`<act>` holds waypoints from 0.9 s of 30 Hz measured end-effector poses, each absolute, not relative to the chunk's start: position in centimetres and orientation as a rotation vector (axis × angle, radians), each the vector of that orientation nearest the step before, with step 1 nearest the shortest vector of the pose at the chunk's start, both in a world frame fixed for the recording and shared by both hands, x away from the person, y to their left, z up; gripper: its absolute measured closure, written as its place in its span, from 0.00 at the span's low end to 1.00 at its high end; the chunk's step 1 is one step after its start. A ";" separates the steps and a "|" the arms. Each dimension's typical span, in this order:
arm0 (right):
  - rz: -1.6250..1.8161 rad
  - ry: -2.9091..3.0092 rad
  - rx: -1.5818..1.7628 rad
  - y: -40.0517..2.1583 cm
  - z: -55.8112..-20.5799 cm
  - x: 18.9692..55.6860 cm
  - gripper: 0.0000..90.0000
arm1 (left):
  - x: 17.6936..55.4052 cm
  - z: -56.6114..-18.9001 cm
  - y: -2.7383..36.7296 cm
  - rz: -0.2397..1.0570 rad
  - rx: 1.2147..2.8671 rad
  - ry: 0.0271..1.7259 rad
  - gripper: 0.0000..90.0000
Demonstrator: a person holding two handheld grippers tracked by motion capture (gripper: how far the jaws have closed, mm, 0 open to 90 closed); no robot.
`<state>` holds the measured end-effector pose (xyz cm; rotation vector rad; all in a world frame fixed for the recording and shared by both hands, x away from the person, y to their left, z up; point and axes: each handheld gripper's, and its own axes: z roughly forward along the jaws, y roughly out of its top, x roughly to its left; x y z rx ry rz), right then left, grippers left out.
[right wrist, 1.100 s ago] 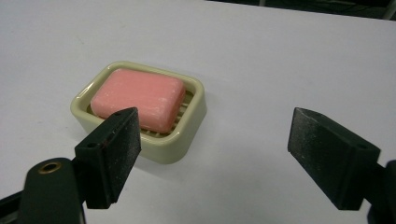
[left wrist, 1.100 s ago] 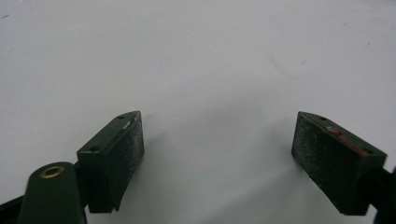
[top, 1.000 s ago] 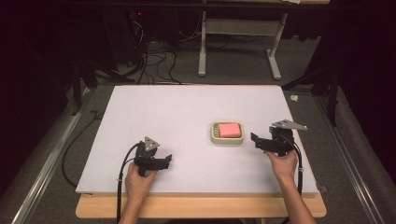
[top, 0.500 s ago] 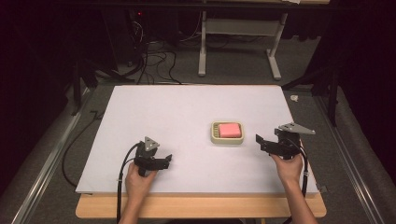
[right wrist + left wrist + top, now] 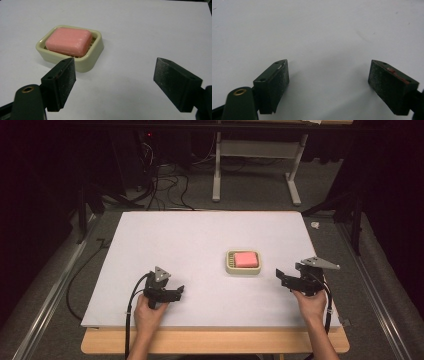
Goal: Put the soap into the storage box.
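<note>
A pink bar of soap [image 5: 244, 259] lies in a cream soap dish [image 5: 229, 266] right of the board's middle. My right gripper [image 5: 281, 278] hovers just right of the dish, pointing left at it, open and holding nothing. In the right gripper view the soap [image 5: 68, 41] and dish [image 5: 98, 47] sit ahead and to the left of my right gripper [image 5: 115, 71], with its left pad [image 5: 65, 75] overlapping the dish's near corner. My left gripper [image 5: 180, 293] rests low over the board at the near left, open. In the left gripper view there is bare white board between the jaws of my left gripper [image 5: 328, 72].
The white board [image 5: 165, 240] lies on a wooden table [image 5: 215, 345] whose edge shows at the front. Dark floor surrounds it, with cables [image 5: 160, 190] and a metal table frame [image 5: 255, 155] behind. A cable [image 5: 131, 305] trails from my left gripper.
My right gripper has drifted a little to the right and toward the near edge, away from the dish. The left gripper has stayed put.
</note>
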<state>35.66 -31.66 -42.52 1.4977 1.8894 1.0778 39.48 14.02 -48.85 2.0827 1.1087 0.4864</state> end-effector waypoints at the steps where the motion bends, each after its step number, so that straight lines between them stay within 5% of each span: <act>1: 1.078 1.888 1.501 -31.7 -42.6 35.6 0.20 | 39.5 -48.9 14.0 0.486 2.083 1.109 0.19; 27: 1.065 1.925 1.535 -31.6 -44.7 34.9 0.24 | 39.5 -48.9 14.0 0.486 2.083 1.109 0.19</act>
